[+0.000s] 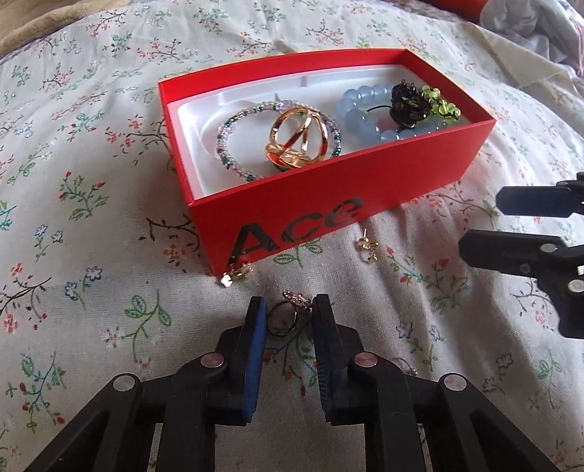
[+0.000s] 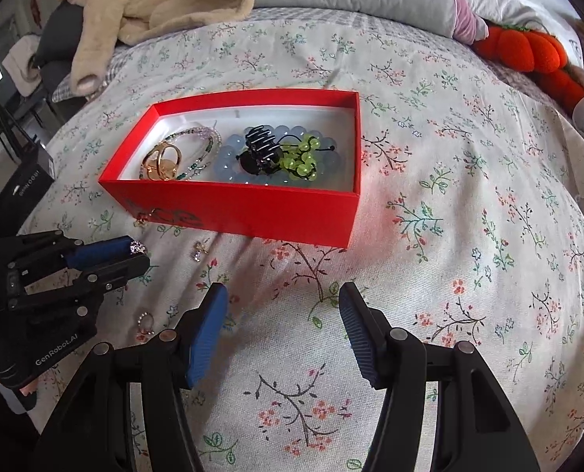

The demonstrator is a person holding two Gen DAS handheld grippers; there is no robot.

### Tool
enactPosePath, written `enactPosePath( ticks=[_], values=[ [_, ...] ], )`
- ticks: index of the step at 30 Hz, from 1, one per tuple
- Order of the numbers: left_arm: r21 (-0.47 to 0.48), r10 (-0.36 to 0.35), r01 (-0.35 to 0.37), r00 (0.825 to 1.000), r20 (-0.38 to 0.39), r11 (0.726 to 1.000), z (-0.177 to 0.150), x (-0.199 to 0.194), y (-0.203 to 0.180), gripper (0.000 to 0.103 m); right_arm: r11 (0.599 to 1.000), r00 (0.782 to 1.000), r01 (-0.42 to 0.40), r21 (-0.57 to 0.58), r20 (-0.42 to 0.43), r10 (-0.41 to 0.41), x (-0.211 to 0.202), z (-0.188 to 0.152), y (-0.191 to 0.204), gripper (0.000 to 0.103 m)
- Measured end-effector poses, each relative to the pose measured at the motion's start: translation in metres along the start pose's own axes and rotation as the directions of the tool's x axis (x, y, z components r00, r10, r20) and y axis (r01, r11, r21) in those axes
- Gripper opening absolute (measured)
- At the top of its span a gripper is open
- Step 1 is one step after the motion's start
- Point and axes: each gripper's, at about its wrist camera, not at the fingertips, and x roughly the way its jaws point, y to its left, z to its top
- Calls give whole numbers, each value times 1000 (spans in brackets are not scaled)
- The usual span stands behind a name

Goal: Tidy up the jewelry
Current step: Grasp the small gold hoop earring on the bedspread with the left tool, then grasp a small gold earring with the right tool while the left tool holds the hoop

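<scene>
Now a ring is gripped by the left gripper, near the red box. Nothing is held by the right gripper, whose jaws are kept wide.

Both grippers same build: matte black plastic linkage arms, round silver pivot pins at the joints, long tapered fingers. Left gripper has flat blue pads with fine ribbing on the inner faces; right gripper carries the same blue ribbed pads on black finger backs. From the right wrist view, the left unit's body shows white "GenRobot.AI" lettering on the black housing, plus small silver screws along the linkage.
</scene>
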Motion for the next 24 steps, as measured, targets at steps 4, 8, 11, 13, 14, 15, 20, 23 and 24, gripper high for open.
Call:
enactPosePath(
  ticks=[4, 8, 11, 13, 14, 15, 20, 23, 24],
  values=[
    [-16, 10, -10, 1000, 2, 1000, -2, -7, 7, 18, 1000, 1000, -16, -13, -3, 15, 5, 3, 12, 62],
    [-33, 19, -19, 1000, 2, 999, -5, -13, 15, 18, 999, 1000, -30, -32, -4, 30, 11, 6, 25, 62],
    [-49, 29, -29, 1000, -3, 998, -7, -17, 22, 18, 998, 999, -39, -53, -6, 39, 17, 8, 35, 62],
    [-57, 35, -36, 999, -11, 998, -9, -18, 26, 18, 997, 999, -38, -71, -17, 37, 24, 10, 42, 62],
    [-58, 38, -39, 999, -16, 998, -10, -18, 28, 18, 996, 999, -37, -79, -16, 36, 27, 10, 45, 62],
    [-58, 44, -45, 999, -18, 997, -11, -19, 29, 18, 995, 999, -37, -88, -15, 36, 30, 10, 48, 61],
    [-69, 48, -50, 998, -28, 996, -16, -20, 36, 18, 990, 998, -62, -130, -26, 59, 44, 10, 58, 55],
    [-80, 46, -48, 998, -36, 996, -17, -20, 40, 18, 990, 997, -72, -122, -9, 71, 47, 11, 57, 52],
    [-81, 44, -47, 998, -38, 996, -17, -20, 40, 18, 991, 997, -77, -114, -5, 77, 47, 11, 55, 50]
  ],
)
